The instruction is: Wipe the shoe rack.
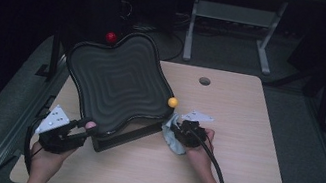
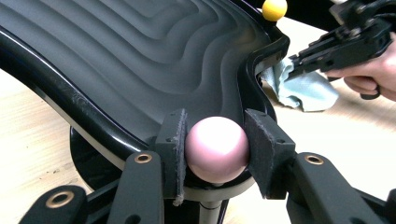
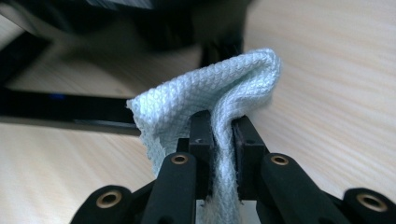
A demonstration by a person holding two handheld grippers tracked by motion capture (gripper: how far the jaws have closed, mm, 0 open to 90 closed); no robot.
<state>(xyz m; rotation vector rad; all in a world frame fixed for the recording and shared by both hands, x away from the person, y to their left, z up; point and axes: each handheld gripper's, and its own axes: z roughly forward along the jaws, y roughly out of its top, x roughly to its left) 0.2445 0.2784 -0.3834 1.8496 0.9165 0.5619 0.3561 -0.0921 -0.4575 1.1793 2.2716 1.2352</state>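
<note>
- Holding a pink ball tight in my left tool, I keep the wavy black tray steady at its near corner, by the left edge of the desk.
- My right tool is clenched on a pale blue cloth, just beside the tray's right corner, near the middle of the desk.
- I think the wiping has hardly begun: the cloth is off the tray, down by its rim, and the ridged inside looks untouched.
- A yellow ball sits on the right corner and a red ball on the far one.
- My left hand reaches in from the near left corner, tool pointing at the tray.
- My right hand lies low, its tool pointing left at the tray.
</note>
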